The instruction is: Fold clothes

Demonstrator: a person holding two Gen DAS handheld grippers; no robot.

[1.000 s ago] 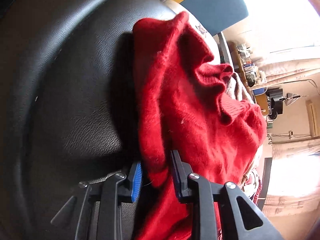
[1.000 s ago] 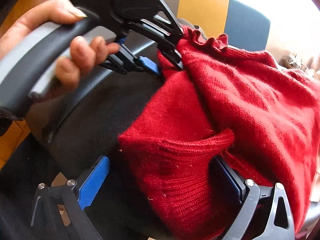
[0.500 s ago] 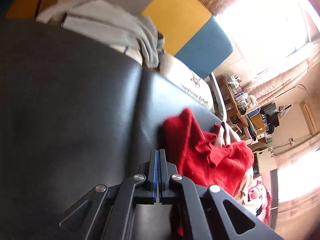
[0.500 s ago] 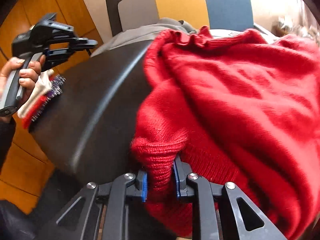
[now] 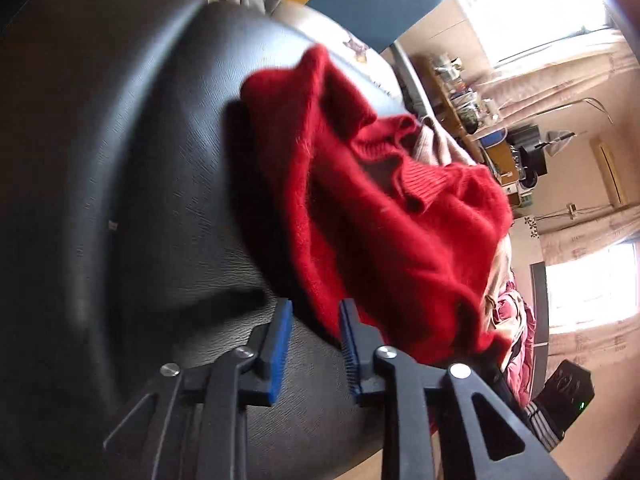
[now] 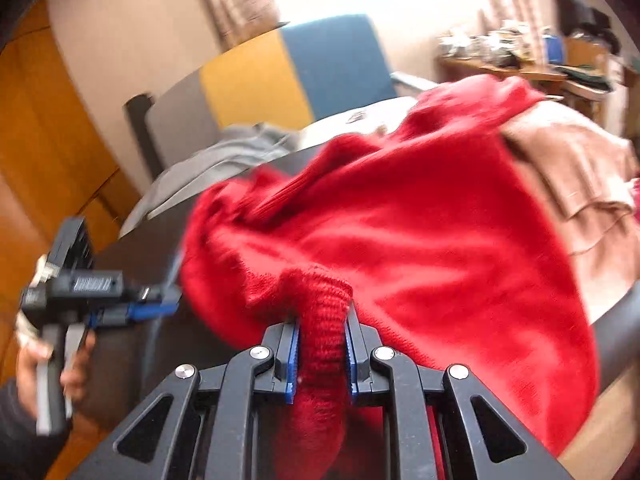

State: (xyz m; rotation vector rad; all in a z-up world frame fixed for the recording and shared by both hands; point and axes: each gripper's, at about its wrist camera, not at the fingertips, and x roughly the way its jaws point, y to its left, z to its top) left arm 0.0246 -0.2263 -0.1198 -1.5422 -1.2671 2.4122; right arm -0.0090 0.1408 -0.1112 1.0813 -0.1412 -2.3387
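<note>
A red knit sweater (image 5: 380,216) lies bunched on a black leather cushion (image 5: 140,180). My left gripper (image 5: 314,320) is open, its blue pads either side of the sweater's near edge, not closed on it. In the right wrist view my right gripper (image 6: 322,334) is shut on a ribbed fold of the sweater (image 6: 400,248) and holds it up. The left gripper (image 6: 160,304) shows there at the sweater's left edge, held by a hand.
A grey garment (image 6: 224,156) and a beige cloth (image 6: 580,176) lie beyond the sweater. A grey, yellow and blue chair back (image 6: 280,76) stands behind. A cluttered desk (image 6: 520,56) is at the far right. Wooden panels (image 6: 48,128) line the left.
My left gripper, shut and away from the sweater half a second ago, has opened and come back to its edge. My right gripper stays shut on the ribbed fold and has lifted it.
</note>
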